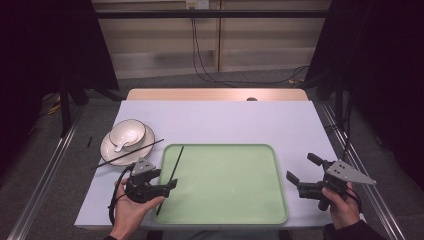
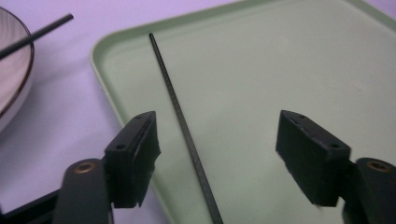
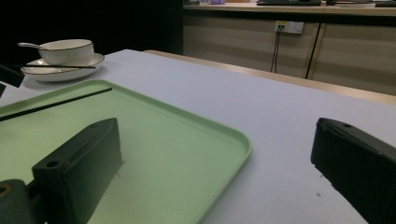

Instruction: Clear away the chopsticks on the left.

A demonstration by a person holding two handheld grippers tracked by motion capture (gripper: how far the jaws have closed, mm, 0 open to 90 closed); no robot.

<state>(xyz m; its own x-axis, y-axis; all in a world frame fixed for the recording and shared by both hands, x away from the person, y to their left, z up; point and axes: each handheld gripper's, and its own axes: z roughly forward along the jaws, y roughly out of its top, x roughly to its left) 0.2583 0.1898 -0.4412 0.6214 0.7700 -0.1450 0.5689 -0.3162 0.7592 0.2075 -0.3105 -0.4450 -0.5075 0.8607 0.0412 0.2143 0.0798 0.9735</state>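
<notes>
- Overhead, a rectangular table (image 1: 300, 125) wears a smooth pale lavender-white covering, with a strip of bare wood showing along its far edge.
- At the near centre lies a matte pale green tray (image 1: 235, 185), rectangular with rounded corners and a low raised rim; its flat floor looks plastic.
- At the left, beyond the tray's far-left corner, a round glossy white plate (image 1: 111, 149) with a dark rim carries a white bowl (image 1: 127, 131) of the same ware, and a white spoon (image 1: 121, 145) rests in the bowl.
- One thin, straight black chopstick (image 1: 131, 152) lies slanted across the plate, its far tip jutting out toward the tray.
- A second black chopstick (image 1: 171, 175) lies inside the tray near its left rim, running from the far-left corner down toward the near edge; in the left gripper view its slender shaft (image 2: 187, 135) shows fine ridging toward the tip.
- At the tray's left rim, the person's left hand (image 1: 131, 207) holds the left gripper (image 1: 167, 186), black and blocky; its jaws stand well apart, straddling the chopstick in the tray, which passes between them closer to the left-hand jaw, with neither visibly touching it.
- Right of the tray, the right hand (image 1: 344, 202) holds the right gripper (image 1: 301, 167), topped by a grey three-cornered plate; its jaws gape wide with nothing between them, one hovering over the tray's right edge, the other over the table covering, well apart from both chopsticks.
</notes>
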